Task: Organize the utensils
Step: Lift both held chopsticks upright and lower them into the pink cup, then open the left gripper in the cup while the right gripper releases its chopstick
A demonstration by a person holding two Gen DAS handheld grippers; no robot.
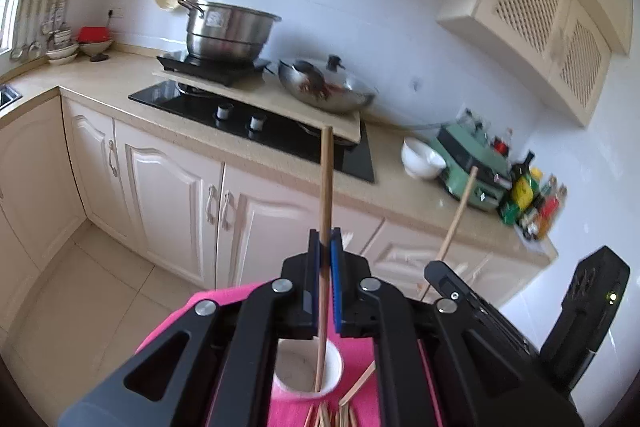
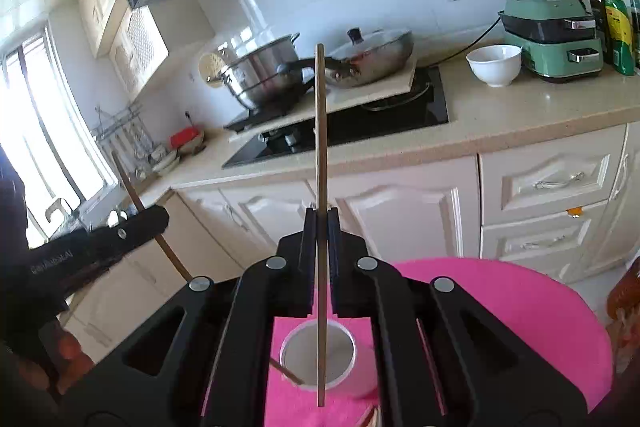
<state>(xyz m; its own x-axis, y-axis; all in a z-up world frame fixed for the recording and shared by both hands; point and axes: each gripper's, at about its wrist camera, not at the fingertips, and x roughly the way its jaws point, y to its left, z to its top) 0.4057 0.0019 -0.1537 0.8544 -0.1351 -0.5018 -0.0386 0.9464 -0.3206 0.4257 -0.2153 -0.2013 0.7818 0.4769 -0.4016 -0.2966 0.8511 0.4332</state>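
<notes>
Wooden chopsticks stood clamped upright, one (image 1: 326,187) in the left gripper (image 1: 325,247), another (image 2: 320,147) in the right gripper (image 2: 321,227), apparently aimed at the white cup (image 2: 318,353) below.

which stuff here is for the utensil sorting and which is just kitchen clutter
For the job:
- chopstick in left hand-held gripper
- chopstick in right hand-held gripper
- white cup
- loose chopsticks

Lying about:
- steel pot
- wok
- white bowl
- green cooker

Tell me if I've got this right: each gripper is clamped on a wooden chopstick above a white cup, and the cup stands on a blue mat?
Nearly. Each gripper, left and right, is clamped on a chopstick above the white cup, but the mat is pink, as the right wrist view shows.
</notes>
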